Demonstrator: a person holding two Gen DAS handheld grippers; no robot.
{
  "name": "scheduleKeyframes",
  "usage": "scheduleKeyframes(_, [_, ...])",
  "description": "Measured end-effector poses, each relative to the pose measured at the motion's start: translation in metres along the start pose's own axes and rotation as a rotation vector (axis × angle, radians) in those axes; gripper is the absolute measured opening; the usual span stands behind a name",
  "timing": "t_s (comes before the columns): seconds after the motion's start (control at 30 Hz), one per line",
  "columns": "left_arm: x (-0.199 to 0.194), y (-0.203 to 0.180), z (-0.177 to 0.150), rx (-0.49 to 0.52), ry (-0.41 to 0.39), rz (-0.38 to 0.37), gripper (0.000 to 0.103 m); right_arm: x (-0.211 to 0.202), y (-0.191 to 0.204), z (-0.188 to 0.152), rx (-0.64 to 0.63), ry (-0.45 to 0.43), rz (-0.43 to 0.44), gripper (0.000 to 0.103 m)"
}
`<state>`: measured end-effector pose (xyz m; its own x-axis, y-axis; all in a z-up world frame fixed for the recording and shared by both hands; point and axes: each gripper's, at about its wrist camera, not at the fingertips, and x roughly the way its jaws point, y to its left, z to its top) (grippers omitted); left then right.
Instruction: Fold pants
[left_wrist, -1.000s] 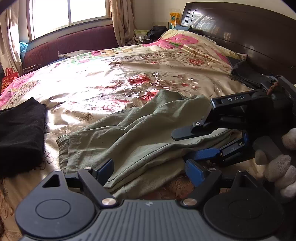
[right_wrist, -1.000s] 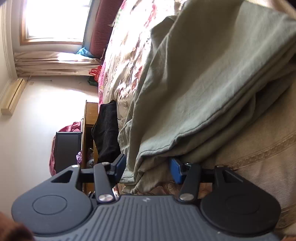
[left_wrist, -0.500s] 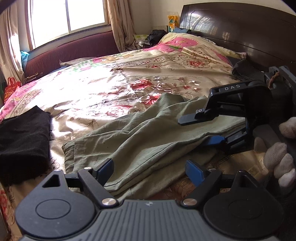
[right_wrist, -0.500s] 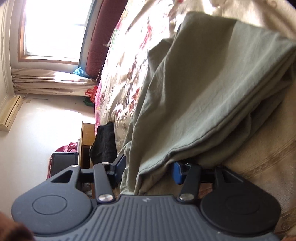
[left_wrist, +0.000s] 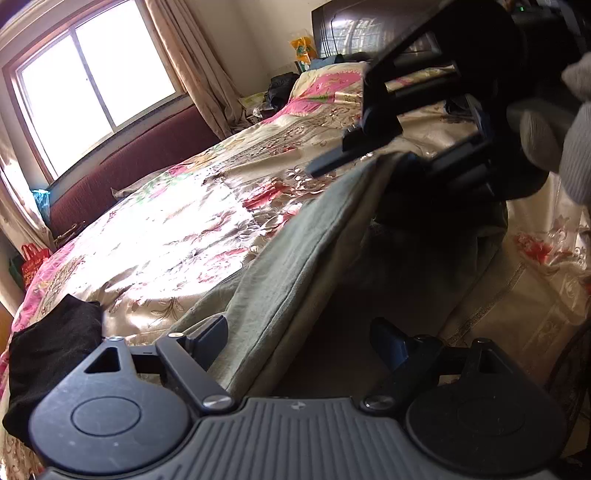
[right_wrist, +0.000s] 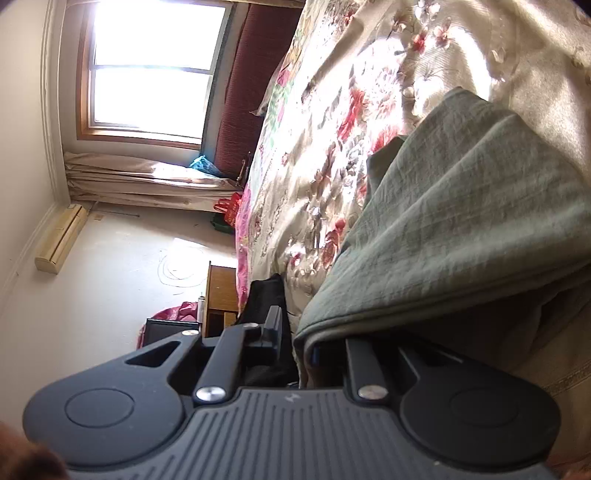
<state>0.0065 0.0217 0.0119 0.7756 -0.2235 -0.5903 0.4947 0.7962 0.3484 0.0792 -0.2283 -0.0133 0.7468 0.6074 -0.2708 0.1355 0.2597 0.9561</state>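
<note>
A black garment (left_wrist: 48, 354) is seen at the left of the floral bedspread (left_wrist: 177, 229). The left gripper (left_wrist: 299, 343) is held apart astride the olive-green pants (left_wrist: 295, 266). The right gripper (right_wrist: 297, 347), just closing, is clamped on their hem, lifted off the bed.

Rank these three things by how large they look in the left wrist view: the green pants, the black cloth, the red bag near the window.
1. The green pants look largest, partly because they lie nearest the camera.
2. The black cloth, at the left edge.
3. The red bag looks smallest, but it is far away and partly hidden.
</note>
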Motion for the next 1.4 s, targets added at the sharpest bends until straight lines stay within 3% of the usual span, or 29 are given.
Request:
scheduleKeyframes(0.1, [0.010, -0.003, 0.001, 0.052, 0.010, 0.117, 0.097, -0.003, -0.003, 0.003, -0.015, -0.012, -0.028, 0.016])
scheduleKeyframes(0.27, [0.024, 0.023, -0.011, 0.021, 0.117, 0.209, 0.084, -0.013, -0.014, 0.007, 0.014, -0.033, -0.034, 0.016])
scheduleKeyframes(0.43, [0.039, 0.024, -0.022, 0.110, 0.169, 0.355, 0.059, -0.014, -0.016, 0.007, 0.021, -0.028, -0.016, 0.016])
scheduleKeyframes(0.47, [0.037, 0.027, -0.022, 0.097, 0.172, 0.374, 0.056, -0.014, -0.015, 0.007, 0.014, -0.026, -0.014, 0.016])
scheduleKeyframes(0.53, [0.033, 0.035, -0.023, 0.051, 0.180, 0.385, 0.031, -0.016, -0.014, 0.008, -0.009, -0.027, -0.021, 0.016])
scheduleKeyframes(0.6, [0.029, 0.042, -0.026, 0.003, 0.192, 0.364, 0.022, -0.015, -0.020, 0.009, 0.000, -0.018, -0.032, 0.016])
scheduleKeyframes(0.77, [0.025, 0.042, -0.028, -0.007, 0.188, 0.332, 0.020, -0.010, -0.043, 0.007, 0.031, -0.019, -0.116, 0.025])
scheduleKeyframes(0.83, [0.024, 0.044, -0.027, -0.006, 0.181, 0.326, 0.020, -0.009, -0.052, 0.011, 0.046, -0.050, -0.161, 0.039])
scheduleKeyframes(0.9, [0.025, 0.048, -0.024, -0.002, 0.178, 0.326, 0.020, -0.007, -0.062, 0.020, 0.094, -0.072, -0.155, 0.045])
scheduleKeyframes(0.97, [0.025, 0.054, -0.019, 0.002, 0.166, 0.335, 0.020, -0.007, -0.062, 0.031, 0.132, -0.091, -0.134, 0.036])
scheduleKeyframes(1.0, [0.022, 0.057, -0.016, 0.006, 0.153, 0.346, 0.020, -0.010, -0.054, 0.034, 0.108, -0.105, -0.116, 0.017])
scheduleKeyframes(1.03, [0.017, 0.060, -0.010, 0.011, 0.135, 0.364, 0.020, -0.016, -0.042, 0.036, 0.066, -0.121, -0.100, 0.008])
scheduleKeyframes(1.13, [-0.018, 0.063, 0.006, 0.020, 0.012, 0.469, 0.020, -0.044, 0.014, 0.027, -0.181, -0.195, 0.009, 0.007])
scheduleKeyframes(1.2, [-0.031, 0.060, 0.009, 0.009, -0.041, 0.517, 0.020, -0.049, 0.028, 0.020, -0.317, -0.223, 0.021, 0.005])
scheduleKeyframes(1.23, [-0.026, 0.060, 0.006, -0.009, -0.018, 0.503, 0.020, -0.043, 0.021, 0.021, -0.313, -0.208, -0.013, 0.005])
scheduleKeyframes(1.33, [0.007, 0.058, -0.016, -0.060, 0.112, 0.394, 0.020, -0.017, -0.040, 0.025, -0.067, -0.096, -0.173, 0.005])
scheduleKeyframes(1.4, [0.016, 0.055, -0.023, -0.065, 0.152, 0.347, 0.020, -0.014, -0.050, 0.020, -0.047, -0.074, -0.209, 0.005])
